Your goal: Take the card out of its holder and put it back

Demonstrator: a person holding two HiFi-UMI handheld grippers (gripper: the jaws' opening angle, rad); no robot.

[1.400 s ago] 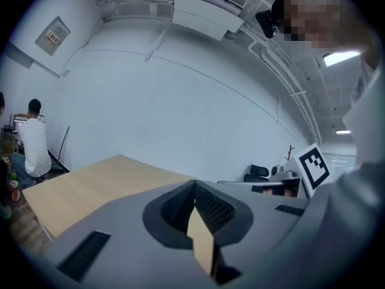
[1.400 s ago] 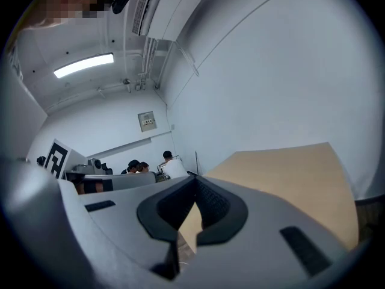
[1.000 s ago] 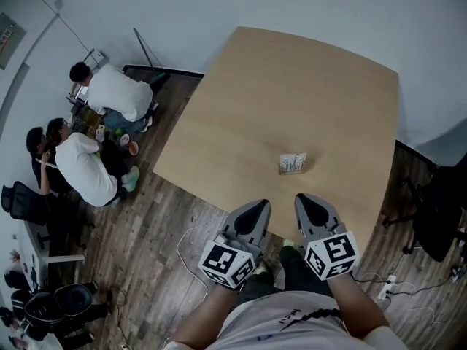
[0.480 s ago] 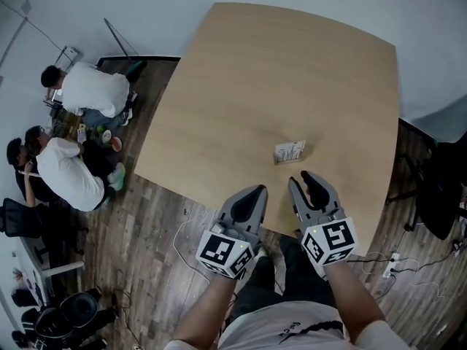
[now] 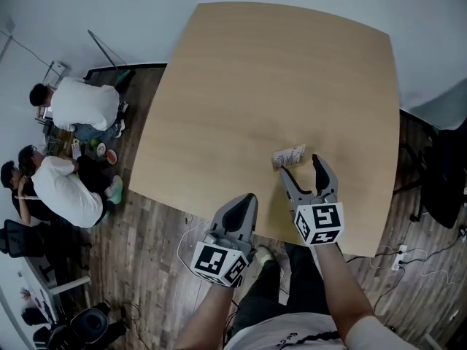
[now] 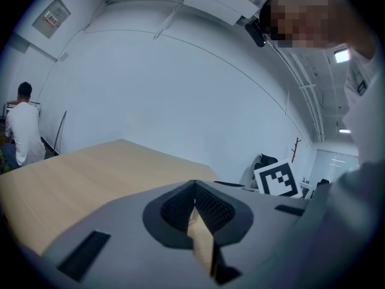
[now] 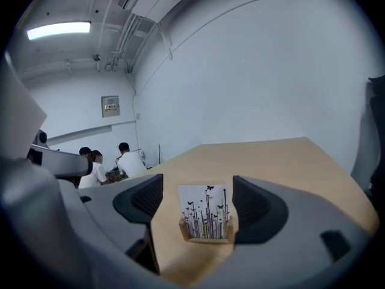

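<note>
Wooden table (image 5: 292,71) fills most of the head view and carries only the task's thing. People (image 5: 76,108) crouch on the floor off its left edge, and a dark chair (image 5: 446,188) sits past the right edge. Neither is nr the work, so nothing blocks the reach.

Right gripper (image 5: 300,168) is over the near edge w/ jaws spread wide, having just been opening, prob. to take the card. Left gripper (image 5: 244,204) hangs at the near edge, jaws pressed together w/ nothing btwn them, seemingly idle.

Holder (image 5: 289,164) stands nr the near edge, right of its middle, just ahead of the right gripper's tips. Card (image 5: 290,153) is upright in it. The right gripper view shows it framed btwn the spread jaws but untouched.
</note>
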